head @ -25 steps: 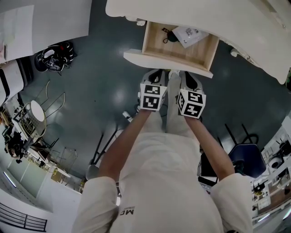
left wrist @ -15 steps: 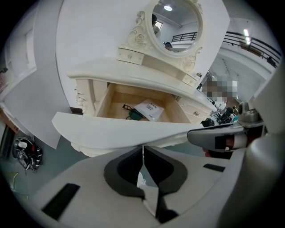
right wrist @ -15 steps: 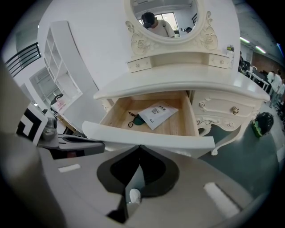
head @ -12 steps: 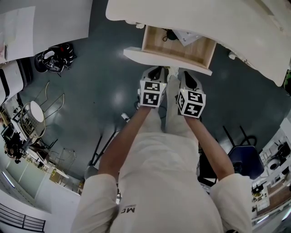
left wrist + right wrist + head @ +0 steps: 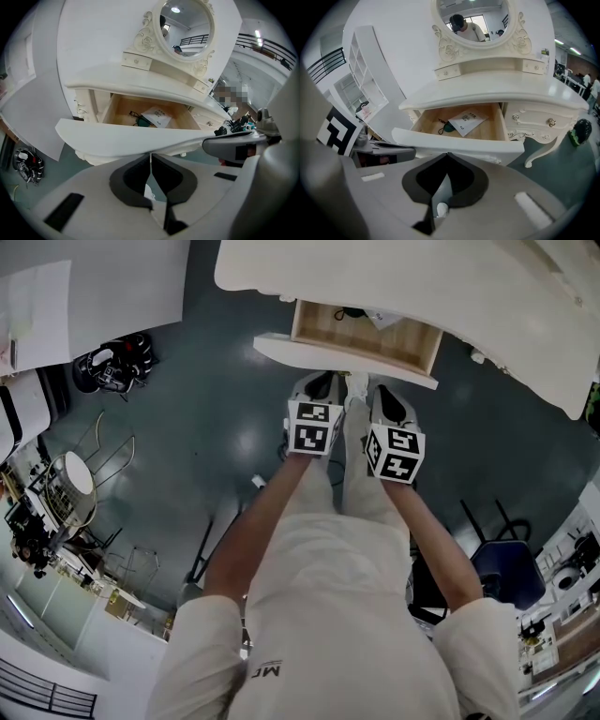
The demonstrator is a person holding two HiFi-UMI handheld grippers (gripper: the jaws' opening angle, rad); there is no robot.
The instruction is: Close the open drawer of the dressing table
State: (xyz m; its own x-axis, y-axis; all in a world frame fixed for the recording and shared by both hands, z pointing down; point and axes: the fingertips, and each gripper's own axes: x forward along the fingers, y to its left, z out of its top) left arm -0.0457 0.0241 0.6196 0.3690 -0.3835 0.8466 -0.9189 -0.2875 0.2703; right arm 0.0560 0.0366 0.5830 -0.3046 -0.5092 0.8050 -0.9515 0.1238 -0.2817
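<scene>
The cream dressing table (image 5: 487, 296) has its wooden drawer (image 5: 361, 334) partly out; the white drawer front (image 5: 347, 362) faces me. Inside lie a white paper packet (image 5: 468, 121) and a small dark item (image 5: 446, 126). My left gripper (image 5: 151, 154) is shut, its tips against the lower edge of the drawer front (image 5: 140, 138). My right gripper (image 5: 447, 153) is also shut, with its tips at the drawer front (image 5: 459, 145). In the head view the left gripper (image 5: 317, 390) and right gripper (image 5: 386, 401) stand side by side just before the front.
An oval mirror (image 5: 471, 18) tops the table, with small side drawers (image 5: 543, 122) to the right. On the floor are a black bundle (image 5: 112, 357), a wire stool (image 5: 70, 474) at the left and a blue chair (image 5: 511, 568) at the right. My shoes (image 5: 323, 390) are under the grippers.
The drawer has slid further into the table, so less of its inside shows. Both grippers have moved forward with the drawer front.
</scene>
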